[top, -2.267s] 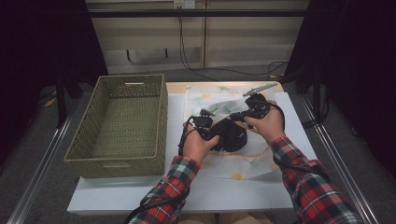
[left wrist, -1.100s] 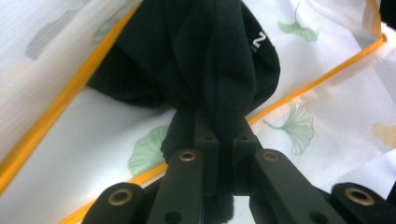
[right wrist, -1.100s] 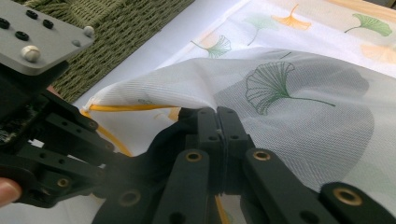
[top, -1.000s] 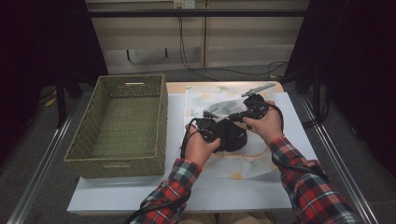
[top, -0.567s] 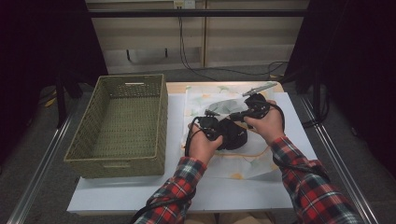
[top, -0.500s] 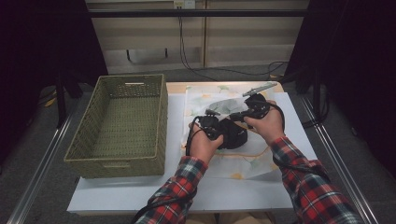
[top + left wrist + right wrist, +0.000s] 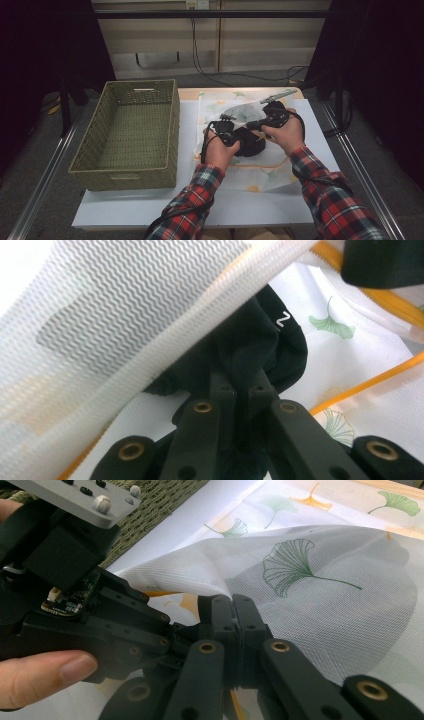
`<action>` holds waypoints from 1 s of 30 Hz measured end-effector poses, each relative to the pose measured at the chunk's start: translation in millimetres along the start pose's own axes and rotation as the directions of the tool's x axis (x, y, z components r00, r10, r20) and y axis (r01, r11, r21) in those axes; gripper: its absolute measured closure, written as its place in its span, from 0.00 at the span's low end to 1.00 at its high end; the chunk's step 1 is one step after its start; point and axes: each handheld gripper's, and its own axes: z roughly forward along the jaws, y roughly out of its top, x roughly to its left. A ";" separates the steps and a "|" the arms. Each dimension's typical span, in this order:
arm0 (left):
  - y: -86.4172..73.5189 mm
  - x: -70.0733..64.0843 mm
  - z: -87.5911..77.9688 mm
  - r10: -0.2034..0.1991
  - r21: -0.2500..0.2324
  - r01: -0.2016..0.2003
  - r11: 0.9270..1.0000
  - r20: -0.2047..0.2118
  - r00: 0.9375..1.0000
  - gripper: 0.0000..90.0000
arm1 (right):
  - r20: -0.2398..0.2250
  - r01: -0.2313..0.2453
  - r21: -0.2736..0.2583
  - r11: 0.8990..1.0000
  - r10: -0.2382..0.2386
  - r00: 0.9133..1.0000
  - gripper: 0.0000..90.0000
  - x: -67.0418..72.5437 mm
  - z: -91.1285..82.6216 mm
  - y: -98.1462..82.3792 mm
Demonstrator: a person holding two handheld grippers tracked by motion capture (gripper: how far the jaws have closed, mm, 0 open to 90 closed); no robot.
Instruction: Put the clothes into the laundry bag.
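From the high view we've got both hands mid-bench: left gripper (image 7: pixel 226 131) and right gripper (image 7: pixel 260 123) meet over a black garment (image 7: pixel 250 145) on the leaf-print mesh bag (image 7: pixel 240 107). The left gripper view gets us closer: fingers pinched on the black garment (image 7: pixel 260 350) under the bag's zipper edge (image 7: pixel 165 360). Right gripper view shows fingers clamped on the mesh bag (image 7: pixel 320 580). Wicker basket (image 7: pixel 130 130) sits left.

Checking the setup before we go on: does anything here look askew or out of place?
Nothing stands out. The black garment sits half inside the mesh laundry bag, which lies rumpled; the wicker basket stands square.
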 end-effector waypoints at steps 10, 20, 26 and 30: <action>5.0 3.0 3.7 0.007 -0.029 -0.008 1.000 -0.027 1.000 0.96 | -0.010 -0.018 -0.003 1.000 0.018 1.000 1.00 -4.2 2.0 -2.8; 7.7 8.4 6.2 0.013 -0.048 -0.014 0.999 -0.018 1.000 0.88 | -0.005 -0.024 -0.001 1.000 0.024 1.000 1.00 -6.5 8.6 -5.8; 4.1 9.2 -0.3 0.048 -0.013 -0.048 0.999 -0.003 0.999 0.70 | 0.000 -0.027 0.012 1.000 0.027 1.000 1.00 -6.6 9.5 -5.7; 0.7 13.8 -6.7 0.048 0.019 -0.048 0.999 -0.008 0.999 0.64 | 0.002 -0.022 0.012 1.000 0.022 1.000 1.00 -6.7 9.4 -6.1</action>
